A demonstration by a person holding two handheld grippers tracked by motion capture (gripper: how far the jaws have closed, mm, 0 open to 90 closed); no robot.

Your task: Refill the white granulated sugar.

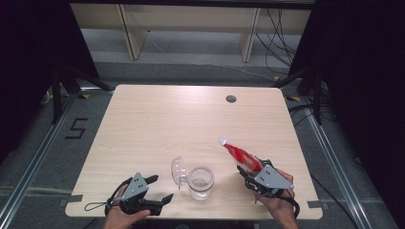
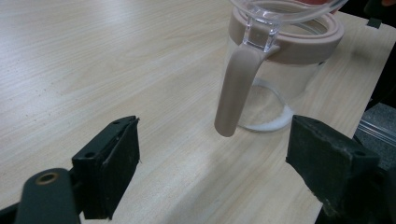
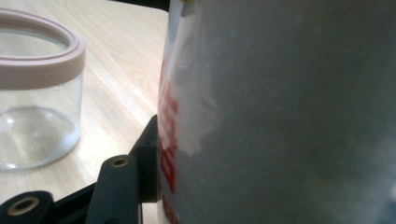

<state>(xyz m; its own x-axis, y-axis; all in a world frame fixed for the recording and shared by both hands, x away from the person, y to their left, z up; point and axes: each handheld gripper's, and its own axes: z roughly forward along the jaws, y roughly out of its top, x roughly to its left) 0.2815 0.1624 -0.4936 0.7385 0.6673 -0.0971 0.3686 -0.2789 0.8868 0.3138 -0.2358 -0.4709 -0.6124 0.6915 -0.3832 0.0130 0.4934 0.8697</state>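
Note:
A clear glass jar (image 1: 200, 183) with a pinkish-beige collar stands near the table's front edge. Its clear domed lid (image 1: 178, 171) is flipped open to the left. In the left gripper view the jar (image 2: 275, 79) shows a beige handle (image 2: 236, 88) and a little white powder at the bottom. My left gripper (image 1: 159, 189) is open, left of the jar, with nothing between its jaws (image 2: 212, 172). My right gripper (image 1: 248, 172) is shut on a red-and-white packet (image 1: 241, 156), tilted up to the left. The packet (image 3: 280, 112) looms close in the right gripper view, beside the jar (image 3: 37, 93).
The light wooden table (image 1: 167, 119) has a small dark round hole (image 1: 231, 98) near its far right. Beyond it are wooden shelf legs, cables on the floor and black stands at both sides. A floor marking "5" (image 1: 76, 129) lies at the left.

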